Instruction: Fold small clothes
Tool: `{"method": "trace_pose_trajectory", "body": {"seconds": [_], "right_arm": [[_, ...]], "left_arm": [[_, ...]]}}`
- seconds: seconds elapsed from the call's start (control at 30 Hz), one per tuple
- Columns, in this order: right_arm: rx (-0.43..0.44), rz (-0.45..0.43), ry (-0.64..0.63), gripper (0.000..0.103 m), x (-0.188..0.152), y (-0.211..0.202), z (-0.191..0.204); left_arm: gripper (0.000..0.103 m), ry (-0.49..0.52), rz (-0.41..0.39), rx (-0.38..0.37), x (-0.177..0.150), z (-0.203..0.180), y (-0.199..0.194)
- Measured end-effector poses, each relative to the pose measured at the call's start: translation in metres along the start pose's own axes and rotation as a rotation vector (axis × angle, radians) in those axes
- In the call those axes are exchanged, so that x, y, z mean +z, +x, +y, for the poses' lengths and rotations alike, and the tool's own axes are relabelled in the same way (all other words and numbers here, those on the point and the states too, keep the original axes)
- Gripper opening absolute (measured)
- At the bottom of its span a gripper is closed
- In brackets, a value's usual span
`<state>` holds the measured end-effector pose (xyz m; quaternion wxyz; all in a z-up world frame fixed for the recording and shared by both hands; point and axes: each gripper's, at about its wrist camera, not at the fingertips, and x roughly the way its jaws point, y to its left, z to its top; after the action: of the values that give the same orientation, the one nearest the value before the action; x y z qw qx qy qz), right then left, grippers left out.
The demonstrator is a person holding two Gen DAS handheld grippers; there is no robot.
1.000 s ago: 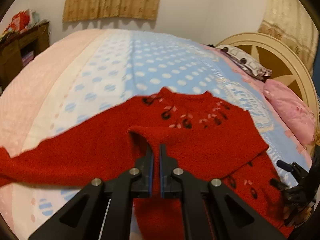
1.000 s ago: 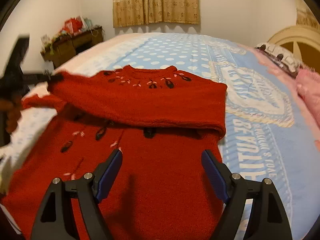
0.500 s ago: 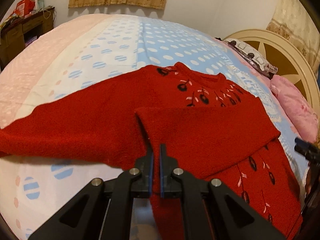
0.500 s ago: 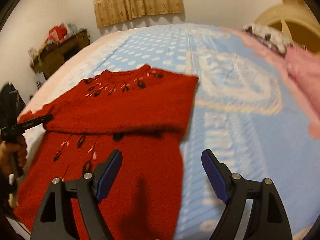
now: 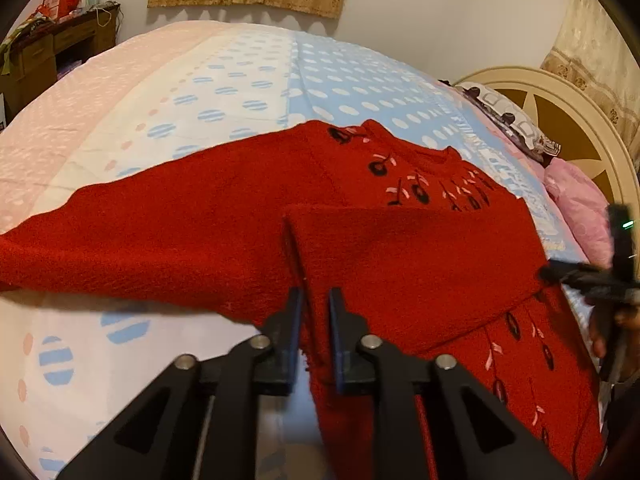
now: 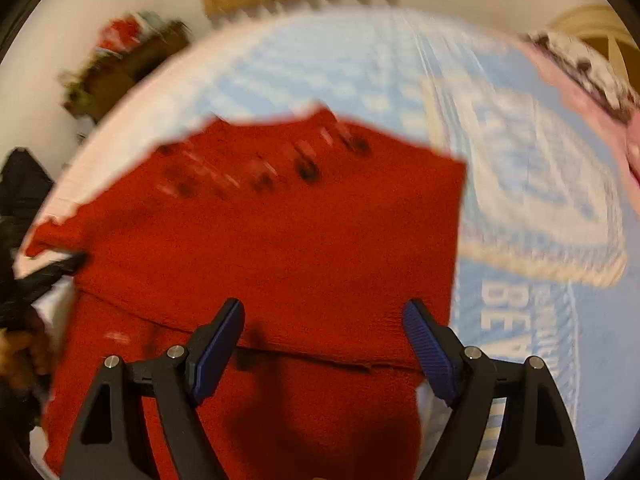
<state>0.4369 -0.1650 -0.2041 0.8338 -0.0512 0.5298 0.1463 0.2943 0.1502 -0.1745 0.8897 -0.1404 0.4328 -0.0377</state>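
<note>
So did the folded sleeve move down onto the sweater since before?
Yes. The sleeve has sunk to lie flat across the sweater, now below its black flower pattern. The left gripper jaws have just been opening, with the cloth between them.

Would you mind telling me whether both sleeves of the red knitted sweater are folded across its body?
No: one sleeve lies across the red knitted sweater, but the other sleeve lies spread out on the dotted bedspread.

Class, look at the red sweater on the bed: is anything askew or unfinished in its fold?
Yes. One sleeve lies folded across the red sweater; the other sleeve is spread flat over the bedspread, unfolded.
</note>
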Motion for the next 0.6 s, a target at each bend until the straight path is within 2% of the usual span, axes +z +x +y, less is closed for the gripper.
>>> {"method": "trace_pose_trajectory", "body": {"seconds": [0.03,0.1,0.13,0.2,0.3,0.37,0.43,0.53,0.6], "right_arm": [[-0.024,-0.017,-0.006,0.082,-0.004,0.000,-0.003],[-0.014,-0.019,0.009,0.082,-0.006,-0.009,-0.007],[-0.010,-0.022,0.015,0.082,-0.006,-0.014,-0.007],[-0.002,-0.049,0.002,0.082,-0.004,-0.026,-0.005],[-0.039,-0.085,-0.043,0.082,0.002,-0.034,0.010],[-0.031,-0.073,-0.055,0.082,0.003,-0.026,0.017],[-0.031,0.007,-0.078,0.083,-0.002,-0.002,0.026],[-0.107,-0.039,-0.100,0.086,-0.006,-0.001,0.038],[-0.093,-0.014,-0.100,0.086,-0.001,-0.007,0.044]], "left_arm": [[0.034,0.001,0.000,0.000,-0.001,-0.001,-0.002],[0.047,0.037,-0.026,0.008,-0.004,-0.006,-0.011],[0.051,0.059,-0.041,0.026,-0.006,-0.010,-0.015],[0.066,0.118,-0.078,0.067,-0.008,-0.018,-0.019],[0.066,0.143,-0.056,0.132,-0.005,-0.021,-0.011],[0.066,0.133,-0.018,0.169,-0.005,-0.018,-0.002],[0.066,0.126,0.004,0.167,-0.006,-0.016,0.002],[0.066,0.115,-0.006,0.154,-0.008,-0.014,-0.004],[0.076,0.114,-0.013,0.163,-0.011,-0.013,-0.008]]}}
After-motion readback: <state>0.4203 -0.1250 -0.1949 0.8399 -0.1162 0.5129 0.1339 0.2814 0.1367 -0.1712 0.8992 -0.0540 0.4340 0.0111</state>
